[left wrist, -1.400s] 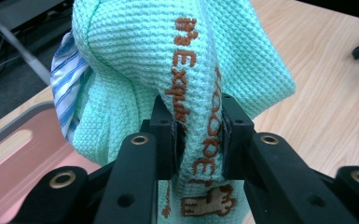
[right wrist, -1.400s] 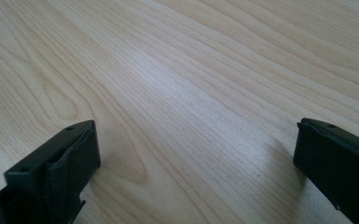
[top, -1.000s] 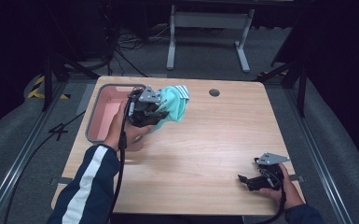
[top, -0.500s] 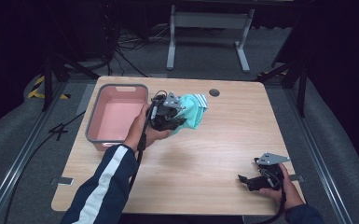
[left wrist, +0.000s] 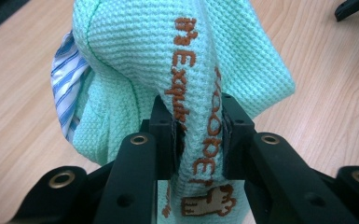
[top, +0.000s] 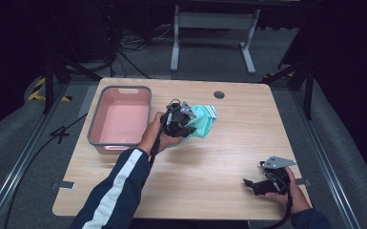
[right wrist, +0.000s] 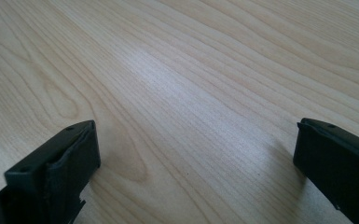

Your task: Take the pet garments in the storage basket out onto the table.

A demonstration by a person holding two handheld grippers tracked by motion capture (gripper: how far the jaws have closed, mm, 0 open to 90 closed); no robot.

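Left tool [top: 185, 119]: clamping the mint cloth [left wrist: 186, 60] bunched ahead of its jaws.
Right tool [top: 255, 183]: resting wide, idle.
Advice: probably lowering gently, keeping folds pinched.

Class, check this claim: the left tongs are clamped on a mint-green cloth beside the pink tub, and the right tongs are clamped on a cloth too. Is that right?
Not quite. The right tongs stand open over bare table, as the right gripper view shows. The left tongs do clamp the mint-green cloth beside the pink tub.

On the table [top: 209, 167] — tub [top: 120, 120] at left, towel [top: 201, 121] just right of it, right gripper [top: 253, 184] near the front-right corner.
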